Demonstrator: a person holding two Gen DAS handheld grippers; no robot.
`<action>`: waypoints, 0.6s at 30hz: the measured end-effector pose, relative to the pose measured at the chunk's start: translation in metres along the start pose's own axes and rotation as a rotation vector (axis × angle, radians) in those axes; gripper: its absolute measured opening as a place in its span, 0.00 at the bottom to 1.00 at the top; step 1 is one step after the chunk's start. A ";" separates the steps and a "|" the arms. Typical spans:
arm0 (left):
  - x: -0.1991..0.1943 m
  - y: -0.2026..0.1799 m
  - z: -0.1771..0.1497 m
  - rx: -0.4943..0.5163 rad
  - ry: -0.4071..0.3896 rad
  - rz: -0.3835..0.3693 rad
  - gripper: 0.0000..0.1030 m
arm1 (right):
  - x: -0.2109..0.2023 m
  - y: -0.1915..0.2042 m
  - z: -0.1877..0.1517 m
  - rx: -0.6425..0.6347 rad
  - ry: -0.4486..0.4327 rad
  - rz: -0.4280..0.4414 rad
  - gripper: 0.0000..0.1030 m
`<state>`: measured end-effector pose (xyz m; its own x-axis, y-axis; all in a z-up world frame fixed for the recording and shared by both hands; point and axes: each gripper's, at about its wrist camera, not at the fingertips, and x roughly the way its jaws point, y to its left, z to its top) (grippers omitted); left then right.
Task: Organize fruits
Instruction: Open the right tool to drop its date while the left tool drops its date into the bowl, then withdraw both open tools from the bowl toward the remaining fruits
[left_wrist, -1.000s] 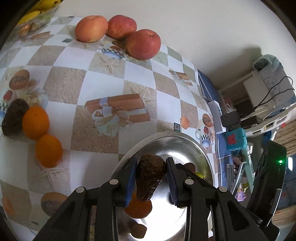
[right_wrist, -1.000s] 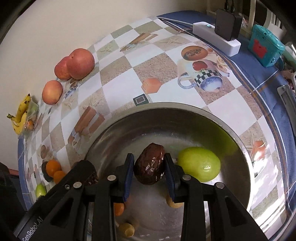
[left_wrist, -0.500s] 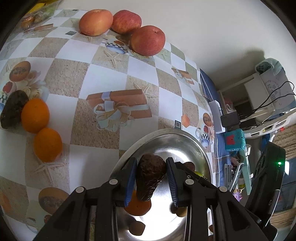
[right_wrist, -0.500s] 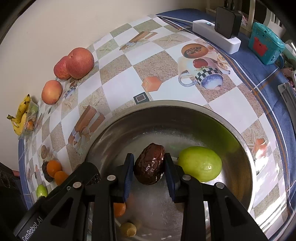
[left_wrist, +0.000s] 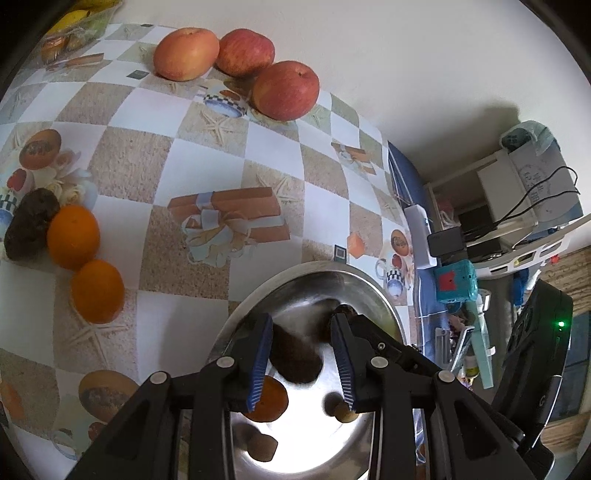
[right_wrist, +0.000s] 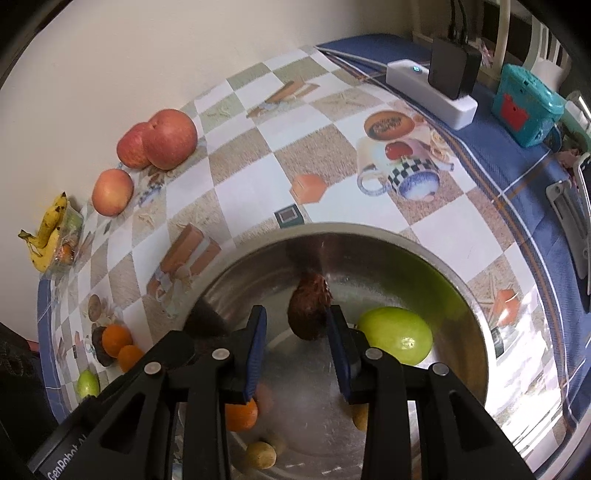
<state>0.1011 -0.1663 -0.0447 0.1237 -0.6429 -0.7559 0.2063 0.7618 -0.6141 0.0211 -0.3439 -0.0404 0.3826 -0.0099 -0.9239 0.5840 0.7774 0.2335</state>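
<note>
Both grippers hang over a steel bowl (left_wrist: 380, 306) (right_wrist: 476, 310). My left gripper (left_wrist: 303, 360) is open; a dark brown fruit (left_wrist: 295, 362), blurred, is between its fingers and free of them. My right gripper (right_wrist: 297, 347) is open too; another dark brown fruit (right_wrist: 309, 306) sits just ahead of its fingertips, blurred. The bowl holds a green fruit (right_wrist: 397, 334), an orange (right_wrist: 240, 415) (left_wrist: 267, 400) and small tan fruits (right_wrist: 260, 454). On the table lie three apples (left_wrist: 284, 90) (right_wrist: 170, 138), two oranges (left_wrist: 74, 236) (right_wrist: 116, 338) and a dark fruit (left_wrist: 31, 229).
Bananas (right_wrist: 46, 232) and a small green fruit (right_wrist: 88, 383) lie at the table's left edge. A white power strip with a black adapter (right_wrist: 443, 88) and a teal box (right_wrist: 526, 105) sit on the blue cloth at the far right. A wall runs behind the table.
Both grippers have opened and let go of their dark brown fruits, which are dropping into the bowl.
</note>
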 end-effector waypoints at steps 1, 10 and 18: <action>-0.001 0.000 0.000 0.001 -0.001 -0.001 0.36 | -0.001 0.001 0.000 -0.001 -0.003 0.004 0.34; -0.014 0.005 0.005 -0.011 -0.034 0.038 0.38 | -0.004 0.009 -0.001 -0.028 -0.005 0.017 0.34; -0.037 0.030 0.011 -0.048 -0.088 0.205 0.39 | -0.004 0.025 -0.003 -0.084 0.001 0.011 0.34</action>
<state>0.1131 -0.1210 -0.0329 0.2426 -0.4774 -0.8445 0.1224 0.8786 -0.4615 0.0318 -0.3225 -0.0318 0.3879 -0.0009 -0.9217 0.5182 0.8272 0.2173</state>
